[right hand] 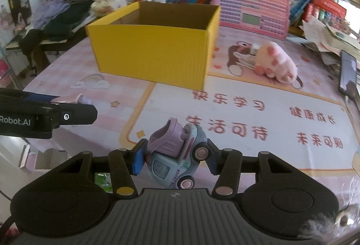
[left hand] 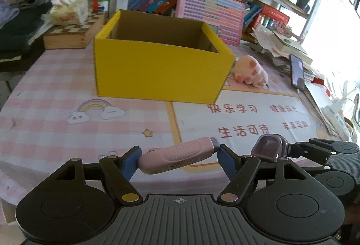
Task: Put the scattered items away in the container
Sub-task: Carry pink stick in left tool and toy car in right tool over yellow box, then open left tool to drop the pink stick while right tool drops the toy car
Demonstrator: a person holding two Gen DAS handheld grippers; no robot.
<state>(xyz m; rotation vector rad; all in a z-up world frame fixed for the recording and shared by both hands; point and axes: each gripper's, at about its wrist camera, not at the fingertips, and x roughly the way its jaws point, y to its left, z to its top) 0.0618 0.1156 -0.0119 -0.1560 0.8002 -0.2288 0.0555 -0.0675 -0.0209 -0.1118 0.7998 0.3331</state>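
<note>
On the left, the left tongs [left hand: 178,160] are clamped end to end on a pink tool [left hand: 180,156], a ribbed plastic handle that sits slanted between the blue pads [left hand: 129,162] above the table [left hand: 56,87]. That hold looks the riskier one to me: the pads catch only the two rounded ends, so a tilt or a bump on the box wall could let the handle pivot out and drop short.

Beyond both tongs stands the yellow box [left hand: 157,69], open at the top, in the middle of the table. From these low angles its floor is mostly hidden; I see bare brown inner walls and cannot tell whether anything lies inside.

Further right, the right tongs [right hand: 175,158] are clenched on a toy truck [right hand: 177,155], pale blue with a lilac bucket, tipped nose-down between the pads. One pad sits by a wheel, so the truck might roll or twist loose if the grip eases before it is over the opening. The two tongs also hang side by side and close, and I think they could knock together when both reach for the box.

Right of the box, a plush paw [right hand: 276,62] lies on the table, not yet tidied, with a phone [right hand: 347,75] near the table's right edge.
</note>
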